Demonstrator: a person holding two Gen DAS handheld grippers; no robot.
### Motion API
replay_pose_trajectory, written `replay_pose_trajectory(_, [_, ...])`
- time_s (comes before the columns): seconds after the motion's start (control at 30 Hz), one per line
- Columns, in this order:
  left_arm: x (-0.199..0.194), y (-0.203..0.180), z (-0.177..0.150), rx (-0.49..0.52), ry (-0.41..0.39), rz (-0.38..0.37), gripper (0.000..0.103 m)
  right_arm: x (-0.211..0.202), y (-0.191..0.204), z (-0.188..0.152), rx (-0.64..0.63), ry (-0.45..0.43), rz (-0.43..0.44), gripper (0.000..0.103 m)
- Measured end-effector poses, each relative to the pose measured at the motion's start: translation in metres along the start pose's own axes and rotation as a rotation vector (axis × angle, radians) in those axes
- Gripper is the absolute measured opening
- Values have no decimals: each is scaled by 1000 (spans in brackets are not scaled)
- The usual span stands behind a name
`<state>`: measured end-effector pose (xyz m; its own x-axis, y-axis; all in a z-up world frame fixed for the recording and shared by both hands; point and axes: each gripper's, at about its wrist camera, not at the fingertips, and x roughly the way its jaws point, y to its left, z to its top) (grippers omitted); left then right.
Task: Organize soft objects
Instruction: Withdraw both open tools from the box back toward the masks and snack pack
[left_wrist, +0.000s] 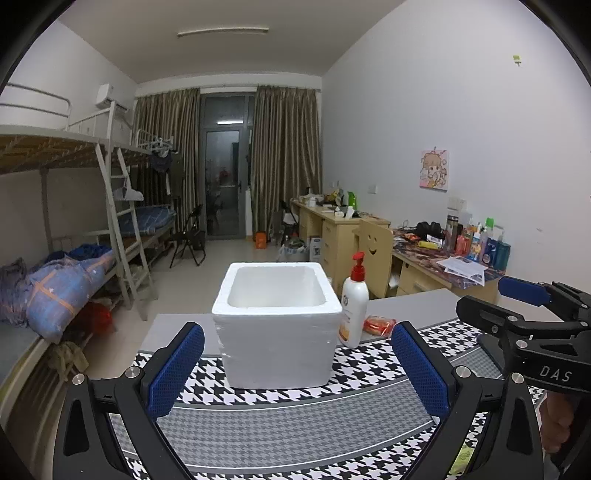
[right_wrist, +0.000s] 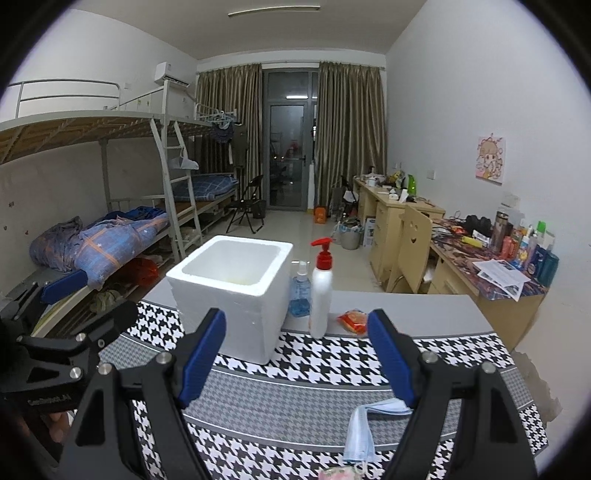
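A white foam box stands open on the houndstooth mat; it also shows in the right wrist view. My left gripper is open and empty just in front of the box. My right gripper is open and empty, to the right of the box. A blue face mask lies on the mat under its right finger. A pink soft object shows at the bottom edge. A small orange packet lies behind the mat; it also shows in the left wrist view.
A white pump bottle with a red top stands right of the box. A blue sanitizer bottle stands behind it. The right gripper shows in the left view, the left gripper in the right view. Bunk beds left, desks right.
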<state>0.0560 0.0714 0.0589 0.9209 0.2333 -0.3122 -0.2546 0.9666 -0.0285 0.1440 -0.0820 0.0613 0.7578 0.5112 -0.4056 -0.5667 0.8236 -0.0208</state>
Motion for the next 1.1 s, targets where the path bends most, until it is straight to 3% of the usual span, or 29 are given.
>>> replay_pose_trajectory(0.77, [-4,-50,-29,41,10,-110,102,-18,-45,-42,63,-1,-119,83])
replay_pose_trajectory(1.1, [2,-66,-37,50,32,-165,102,-23,-61,-57,106,-1,-131,83])
